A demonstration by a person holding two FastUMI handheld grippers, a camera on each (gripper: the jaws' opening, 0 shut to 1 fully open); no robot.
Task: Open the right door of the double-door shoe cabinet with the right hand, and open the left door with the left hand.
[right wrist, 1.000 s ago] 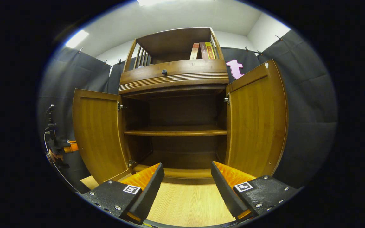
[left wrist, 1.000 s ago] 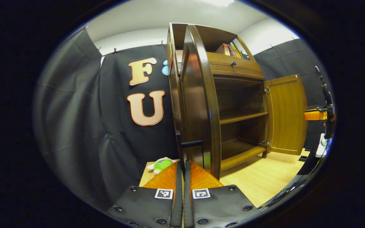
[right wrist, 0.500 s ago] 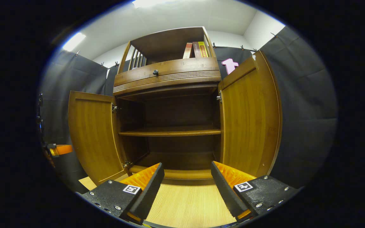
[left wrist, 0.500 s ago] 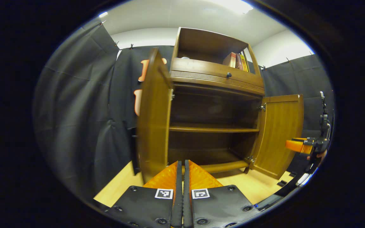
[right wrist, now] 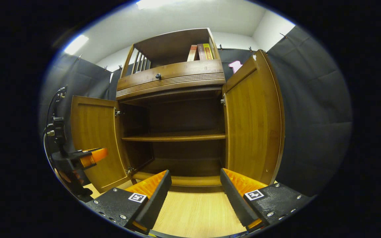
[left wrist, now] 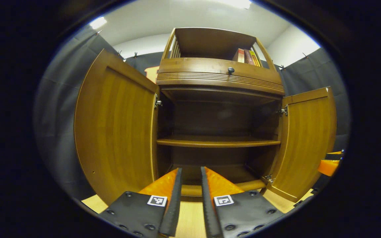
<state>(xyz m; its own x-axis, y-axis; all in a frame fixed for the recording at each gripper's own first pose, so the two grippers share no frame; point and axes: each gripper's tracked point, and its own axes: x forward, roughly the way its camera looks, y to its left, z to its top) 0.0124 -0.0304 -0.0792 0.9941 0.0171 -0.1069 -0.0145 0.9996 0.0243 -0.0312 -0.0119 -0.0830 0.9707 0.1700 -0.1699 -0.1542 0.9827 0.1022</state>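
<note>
I had both brown wooden doors of the double-door shoe cabinet (left wrist: 220,109) swung wide: the left door (left wrist: 116,129) and right door (right wrist: 251,115) stood open. My left gripper (left wrist: 189,195) had its jaws slightly parted, empty; my right gripper (right wrist: 195,195) had its jaws wide apart, gripping nothing.

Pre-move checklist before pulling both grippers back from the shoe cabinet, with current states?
1. Left door swung open: ok.
2. Right door swung open: ok.
3. Left gripper free of the doors, fingers slightly apart, nothing between them: ok.
4. Right gripper open wide, nothing held: ok.
5. Shelf inside the cabinet bare of anything the grippers could snag: ok.
6. Space behind the grippers for retreat: cannot tell.
</note>
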